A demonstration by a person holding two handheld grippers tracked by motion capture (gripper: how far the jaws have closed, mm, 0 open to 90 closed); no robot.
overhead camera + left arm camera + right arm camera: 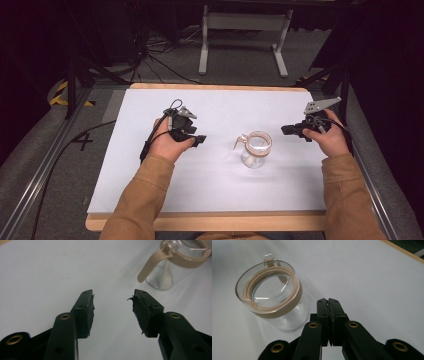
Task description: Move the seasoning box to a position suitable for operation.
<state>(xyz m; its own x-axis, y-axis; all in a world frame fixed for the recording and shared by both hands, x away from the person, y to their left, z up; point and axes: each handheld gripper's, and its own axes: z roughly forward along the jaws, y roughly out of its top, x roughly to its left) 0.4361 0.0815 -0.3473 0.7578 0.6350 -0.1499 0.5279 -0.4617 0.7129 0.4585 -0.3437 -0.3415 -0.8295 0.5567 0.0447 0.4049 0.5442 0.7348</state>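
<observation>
A small clear glass jar [255, 149] with a tan band round its rim and a tan spoon-like handle at its side stands on the white table cover, right of centre. My left gripper [201, 139] lies to the jar's left, pointing toward it, jaws open and empty. In the left gripper view the jar [175, 265] sits ahead and to the right of the open gripper [112, 296]. My right gripper [286, 130] rests to the jar's right, jaws shut on nothing. In the right gripper view the jar [274, 297] stands just left of the closed gripper [328, 301].
The white sheet [150, 185] covers a wooden tabletop [200, 222] with metal rails along both sides. Beyond the far edge are cables and a white stand [240, 30] on the floor.
</observation>
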